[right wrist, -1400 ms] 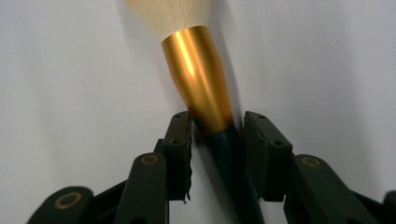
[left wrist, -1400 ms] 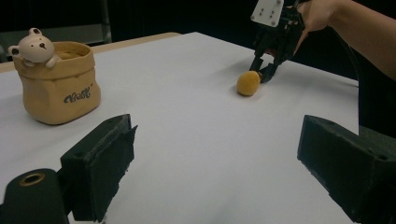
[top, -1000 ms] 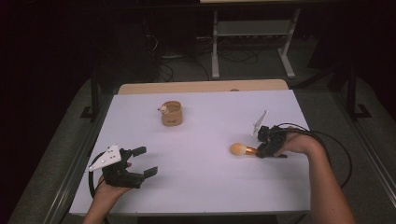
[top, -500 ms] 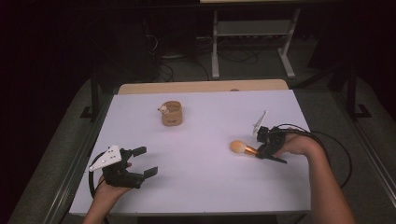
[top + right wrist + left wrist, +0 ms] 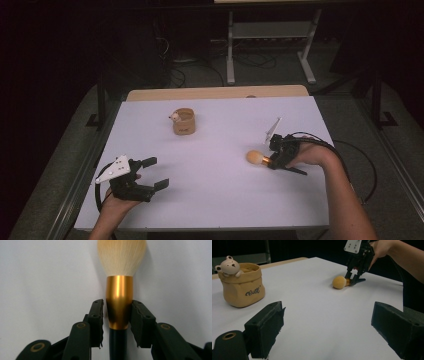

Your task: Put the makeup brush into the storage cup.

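Note:
A makeup brush (image 5: 255, 158) with a cream head, gold ferrule and black handle lies on the white table (image 5: 225, 200) at the right. My right gripper (image 5: 272, 162) is low over it, and its jaws have just been opening. The ferrule (image 5: 119, 302) still stands between the pads, with a thin gap at the left pad (image 5: 98, 315). My left gripper (image 5: 159, 173) rests open near the front left, nothing between its jaws (image 5: 327, 315). From there the brush (image 5: 339, 282) and the right gripper (image 5: 353, 281) show at the far side.
A tan fabric-look pot (image 5: 183, 121) with a small white bear on its rim stands at the table's back middle, also in the left gripper view (image 5: 242, 287). A cable trails from the right gripper over the table's right edge. Dark floor and a metal stand lie beyond.
The right gripper's top plate has tipped slightly to the left. The brush keeps its place on the table. The left gripper has not moved.

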Motion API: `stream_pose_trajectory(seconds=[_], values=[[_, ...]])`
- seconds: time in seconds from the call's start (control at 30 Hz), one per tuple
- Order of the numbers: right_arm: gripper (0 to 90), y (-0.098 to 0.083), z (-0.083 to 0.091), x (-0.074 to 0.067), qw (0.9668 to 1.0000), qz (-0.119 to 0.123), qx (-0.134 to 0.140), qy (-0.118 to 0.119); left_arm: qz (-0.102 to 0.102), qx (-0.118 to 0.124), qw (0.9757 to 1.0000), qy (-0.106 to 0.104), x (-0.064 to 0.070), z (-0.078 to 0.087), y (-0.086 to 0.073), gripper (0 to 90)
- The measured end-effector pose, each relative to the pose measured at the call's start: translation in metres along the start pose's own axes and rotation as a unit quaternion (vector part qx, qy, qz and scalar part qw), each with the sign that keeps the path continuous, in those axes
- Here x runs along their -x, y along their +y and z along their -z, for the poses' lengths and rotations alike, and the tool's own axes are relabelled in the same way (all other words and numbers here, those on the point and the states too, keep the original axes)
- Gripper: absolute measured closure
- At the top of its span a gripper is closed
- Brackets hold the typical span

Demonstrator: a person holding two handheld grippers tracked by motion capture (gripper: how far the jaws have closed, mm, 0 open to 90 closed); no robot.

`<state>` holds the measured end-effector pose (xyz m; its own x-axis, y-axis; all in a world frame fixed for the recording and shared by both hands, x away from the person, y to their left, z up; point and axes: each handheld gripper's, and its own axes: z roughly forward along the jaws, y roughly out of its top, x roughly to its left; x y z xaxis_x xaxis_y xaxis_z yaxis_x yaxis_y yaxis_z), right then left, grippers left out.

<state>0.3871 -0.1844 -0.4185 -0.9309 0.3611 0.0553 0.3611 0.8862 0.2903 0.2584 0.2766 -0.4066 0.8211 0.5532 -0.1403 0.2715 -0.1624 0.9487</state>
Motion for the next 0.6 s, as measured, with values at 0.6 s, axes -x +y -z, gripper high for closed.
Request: stream_pose_trajectory(seconds=[0.6], values=[[61.5,0.019,-0.008,-0.002,1.0,0.007,-0.003,-0.005,0.0,0.0,1.0,-0.001,0.0,0.0,0.0,10.3]])
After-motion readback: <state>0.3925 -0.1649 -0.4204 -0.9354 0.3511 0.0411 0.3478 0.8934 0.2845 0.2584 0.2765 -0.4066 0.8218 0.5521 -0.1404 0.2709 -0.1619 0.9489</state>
